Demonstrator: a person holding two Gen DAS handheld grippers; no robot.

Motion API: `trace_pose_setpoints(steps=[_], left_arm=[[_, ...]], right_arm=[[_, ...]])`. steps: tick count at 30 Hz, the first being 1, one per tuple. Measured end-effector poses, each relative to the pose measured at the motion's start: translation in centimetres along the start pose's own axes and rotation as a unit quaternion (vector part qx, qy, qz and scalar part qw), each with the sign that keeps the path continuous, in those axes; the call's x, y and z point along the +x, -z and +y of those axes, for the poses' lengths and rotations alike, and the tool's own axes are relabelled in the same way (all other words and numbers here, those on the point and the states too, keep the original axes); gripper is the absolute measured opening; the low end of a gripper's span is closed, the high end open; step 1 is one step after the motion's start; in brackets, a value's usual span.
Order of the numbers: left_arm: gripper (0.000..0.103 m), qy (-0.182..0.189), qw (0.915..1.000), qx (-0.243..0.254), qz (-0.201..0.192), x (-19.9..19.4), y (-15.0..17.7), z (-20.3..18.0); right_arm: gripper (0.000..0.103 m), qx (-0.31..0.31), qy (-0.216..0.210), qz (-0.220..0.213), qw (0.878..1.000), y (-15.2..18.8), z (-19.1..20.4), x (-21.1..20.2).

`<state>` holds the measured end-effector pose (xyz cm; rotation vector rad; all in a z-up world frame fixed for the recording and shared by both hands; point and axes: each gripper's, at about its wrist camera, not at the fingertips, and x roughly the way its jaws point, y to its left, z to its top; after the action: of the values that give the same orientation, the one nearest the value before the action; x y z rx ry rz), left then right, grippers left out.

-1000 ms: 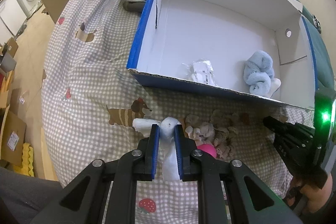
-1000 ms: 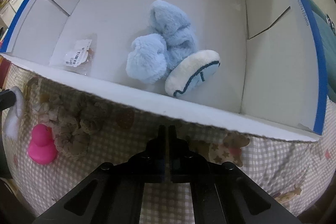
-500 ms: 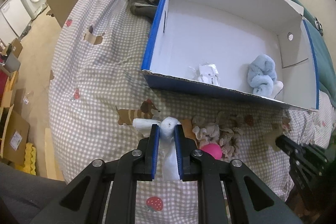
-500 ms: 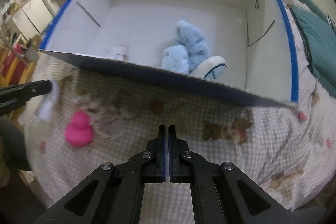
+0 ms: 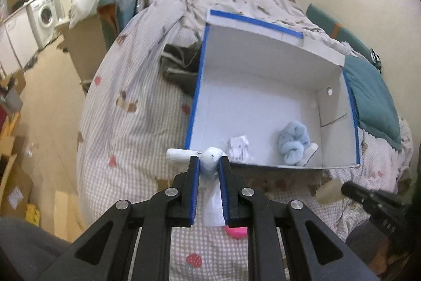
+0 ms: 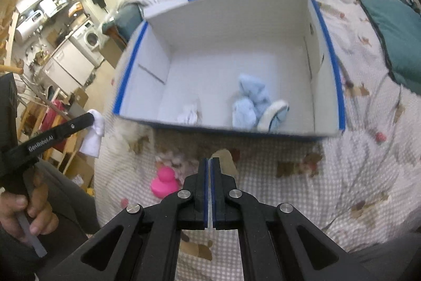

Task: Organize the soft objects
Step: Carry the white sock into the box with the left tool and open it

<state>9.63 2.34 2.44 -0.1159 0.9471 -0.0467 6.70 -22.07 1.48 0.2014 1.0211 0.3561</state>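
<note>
Both grippers have risen since a second ago; the box now sits lower and smaller in both views, and more of the room shows behind the bed. Left gripper (image 5: 209,170) still pinches a white cloth (image 5: 210,162), which is lifted clear of the bedspread (image 5: 126,138), with one end sticking out to the left of the fingers and the rest trailing down between them. In the right wrist view the cloth (image 6: 93,133) hangs from the left gripper (image 6: 90,120) off the box's near-left corner. Right gripper (image 6: 209,162) has its jaws pressed together, nothing between them, above the bedspread in front of the box. White box with blue edges (image 6: 326,38) is open on the bed and holds a light-blue fluffy item (image 6: 247,104), a white-and-blue slipper (image 6: 273,115) touching it, and a small crumpled white packet (image 6: 188,116). Pink rubber duck (image 6: 164,182) lies on the bedspread in front of the box, beside a beige fluffy item (image 6: 171,162), blurred. A hand (image 6: 31,212) grips the left tool's handle.
</note>
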Motion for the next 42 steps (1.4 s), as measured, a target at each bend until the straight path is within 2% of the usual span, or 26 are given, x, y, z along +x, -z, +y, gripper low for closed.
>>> trace_pose_setpoints(steps=[9,17,22,25,28,37,42], left_arm=[[0.014,-0.002,0.9992,0.038,-0.007,1.5,-3.6,-3.1],[0.014,-0.011,0.9983,0.057,-0.005,4.6,-6.0,-4.9],[0.014,-0.019,0.9984,0.053,0.004,7.8,-5.5,-4.7],[0.014,-0.034,0.9972,0.063,0.022,10.1,-4.6,-4.6],[0.014,-0.033,0.9958,0.073,0.045,11.9,-3.6,-4.9],[0.014,-0.035,0.9932,0.105,0.037,12.1,-2.4,-6.4],[0.014,-0.037,0.9931,0.103,0.040,12.2,-2.4,-6.5]], right_arm=[[0.003,-0.021,0.008,-0.033,0.999,-4.6,0.0,1.2],[0.003,-0.023,0.019,-0.053,0.998,-6.6,-1.5,4.0],[0.003,-0.002,0.024,-0.047,0.999,-5.9,-3.1,6.7],[0.003,-0.002,0.031,-0.038,0.999,-5.7,-3.4,7.6],[0.003,-0.014,0.036,-0.033,0.999,-5.5,-3.1,8.2],[0.003,-0.035,0.038,-0.018,0.998,-5.1,-2.1,9.5],[0.003,-0.038,0.046,-0.017,0.998,-5.1,-2.1,9.7]])
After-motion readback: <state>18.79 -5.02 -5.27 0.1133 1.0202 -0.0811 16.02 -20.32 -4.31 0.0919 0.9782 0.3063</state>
